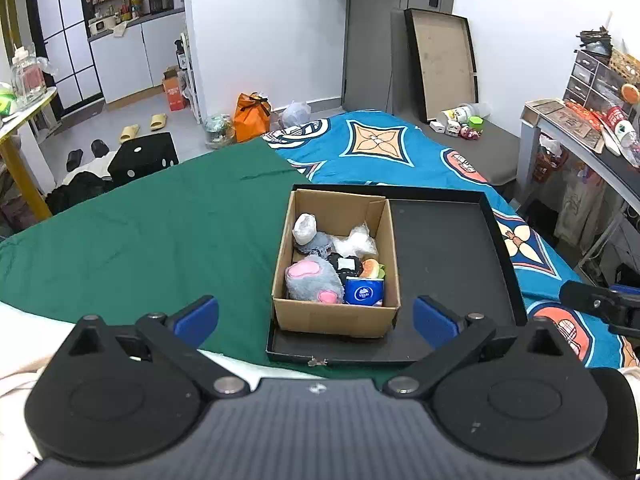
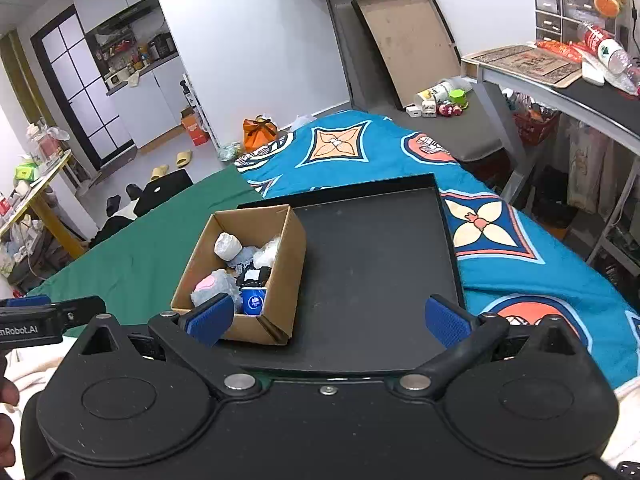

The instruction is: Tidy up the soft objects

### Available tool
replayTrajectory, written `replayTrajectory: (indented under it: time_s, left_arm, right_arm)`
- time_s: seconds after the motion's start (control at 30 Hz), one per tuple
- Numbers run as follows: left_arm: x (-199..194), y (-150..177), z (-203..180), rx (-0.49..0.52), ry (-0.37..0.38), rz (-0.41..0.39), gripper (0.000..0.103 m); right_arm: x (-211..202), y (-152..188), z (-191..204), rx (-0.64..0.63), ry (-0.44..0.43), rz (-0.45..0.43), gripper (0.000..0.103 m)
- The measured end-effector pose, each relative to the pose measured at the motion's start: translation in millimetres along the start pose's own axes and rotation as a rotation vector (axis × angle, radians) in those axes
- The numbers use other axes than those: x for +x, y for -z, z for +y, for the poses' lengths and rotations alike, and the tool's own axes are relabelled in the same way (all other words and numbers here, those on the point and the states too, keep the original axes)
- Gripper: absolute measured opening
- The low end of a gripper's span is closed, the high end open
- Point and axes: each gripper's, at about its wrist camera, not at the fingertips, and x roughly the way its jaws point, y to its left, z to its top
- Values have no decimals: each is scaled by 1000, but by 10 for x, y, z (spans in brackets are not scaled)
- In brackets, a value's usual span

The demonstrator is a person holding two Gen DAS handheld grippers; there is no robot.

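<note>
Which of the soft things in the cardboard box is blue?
The small blue tissue pack at the box's near corner; the plush paw beside it is grey and pink.

The left gripper (image 1: 316, 320) points forward and downward, its 2 blue-padded fingers (image 1: 198, 318) spread wide apart with nothing between them and nothing touching the pads. The right gripper (image 2: 330, 320) is angled downward in much the same way, its 2 blue pads (image 2: 446, 322) also set wide and gripping nothing. The 2 grippers sit side by side: in the left wrist view the right gripper's black body shows at the right edge, and in the right wrist view the left gripper's black body shows at the left edge. Part of the person's hand (image 2: 7, 420) shows at the lower left edge of the right wrist view.
</note>
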Motion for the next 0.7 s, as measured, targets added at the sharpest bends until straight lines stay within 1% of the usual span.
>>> replayTrajectory:
  time_s: [0.13, 0.23, 0.43, 0.53, 0.7]
  left_arm:
    - [-149, 31, -34, 5, -8, -17, 103]
    - [-234, 42, -44, 10, -11, -24, 103]
    - [-391, 92, -60, 7, 3, -29, 103]
    - [-483, 113, -75, 24, -14, -41, 103]
    - [-629, 149, -63, 26, -16, -55, 103]
  right_arm:
    - [-112, 12, -6, -7, 13, 5, 103]
    - [-190, 23, -15, -13, -7, 3, 103]
    - [-332, 36, -17, -13, 2, 10, 103]
    - [-413, 34, -21, -16, 1, 11, 103]
    - [-546, 50, 38, -57, 18, -5, 103]
